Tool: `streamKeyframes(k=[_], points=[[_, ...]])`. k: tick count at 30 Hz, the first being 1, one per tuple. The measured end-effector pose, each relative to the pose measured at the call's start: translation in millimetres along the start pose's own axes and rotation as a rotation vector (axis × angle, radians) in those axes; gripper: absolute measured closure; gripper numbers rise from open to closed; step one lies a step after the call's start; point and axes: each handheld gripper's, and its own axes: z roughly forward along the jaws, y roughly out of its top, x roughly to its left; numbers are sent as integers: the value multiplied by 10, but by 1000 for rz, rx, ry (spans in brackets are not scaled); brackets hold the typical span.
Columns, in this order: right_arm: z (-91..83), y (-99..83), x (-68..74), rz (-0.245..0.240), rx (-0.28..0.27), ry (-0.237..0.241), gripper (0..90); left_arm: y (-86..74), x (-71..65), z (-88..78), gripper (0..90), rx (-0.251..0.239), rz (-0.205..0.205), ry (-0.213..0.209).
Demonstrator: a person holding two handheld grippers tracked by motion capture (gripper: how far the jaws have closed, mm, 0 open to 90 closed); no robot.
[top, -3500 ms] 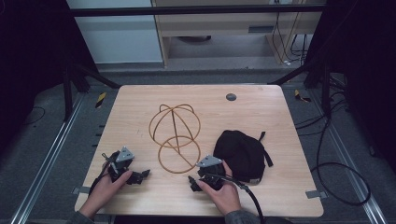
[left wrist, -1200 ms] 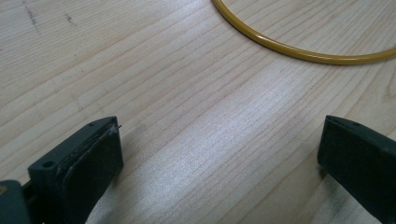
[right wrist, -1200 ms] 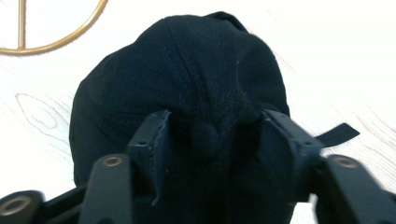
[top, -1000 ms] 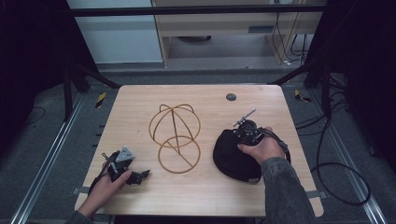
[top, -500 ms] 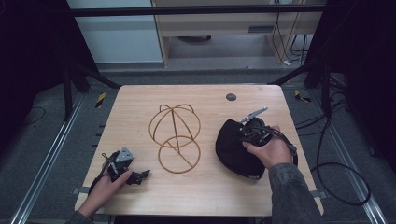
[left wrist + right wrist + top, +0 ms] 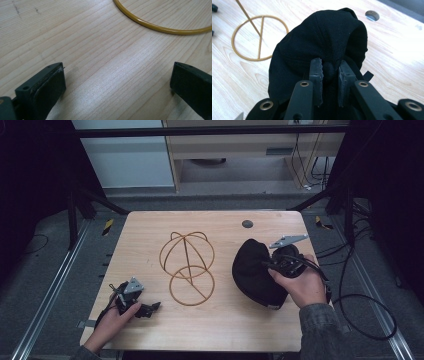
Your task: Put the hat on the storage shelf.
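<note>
A black cap (image 6: 255, 270) hangs bunched and lifted off the wooden table (image 6: 145, 235) at the right. My right gripper (image 6: 270, 265) is shut on a fold of its fabric. In the right gripper view the two pads pinch a knot of cloth at my right gripper (image 6: 329, 66), with the cap (image 6: 319, 37) hanging beyond them. A golden wire hat stand (image 6: 187, 267) stands at the table's middle, left of the cap. My left gripper (image 6: 150, 309) rests near the front left edge, open, with bare wood between its jaws (image 6: 117, 75). The stand's base ring (image 6: 150, 25) lies just beyond it.
A round dark grommet (image 6: 247, 224) sits in the tabletop behind the cap. Black cables (image 6: 360, 305) trail off the table's right side. The stand's base ring (image 6: 259, 37) lies on the table to the left of the cap in the right gripper view.
My right hand went from the front edge to the cap, closed on it and raised it, so the cap now stands bunched and tilted. The left hand has stayed put.
</note>
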Motion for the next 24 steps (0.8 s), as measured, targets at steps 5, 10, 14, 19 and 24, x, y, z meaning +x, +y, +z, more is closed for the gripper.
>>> streamKeyframes(k=[5, 10, 14, 19, 24], points=[[-87, 0, -27, 20, -29, 1, 773, 0, 0, 0, 0, 0, -1, 0], [-178, 35, -31, 28, -56, -2, 775, 1, 2, 1, 0, -1, 2, 0], [-200, 55, -29, 31, -58, -2, 775, 1, 0, 3, 0, -3, -1, 1], [-218, 104, -38, 16, -51, -1, 775, 5, -3, 8, 0, -4, -7, 1], [-246, 138, -28, 12, -56, 5, 776, 6, -1, 8, 0, -4, -4, 1]])
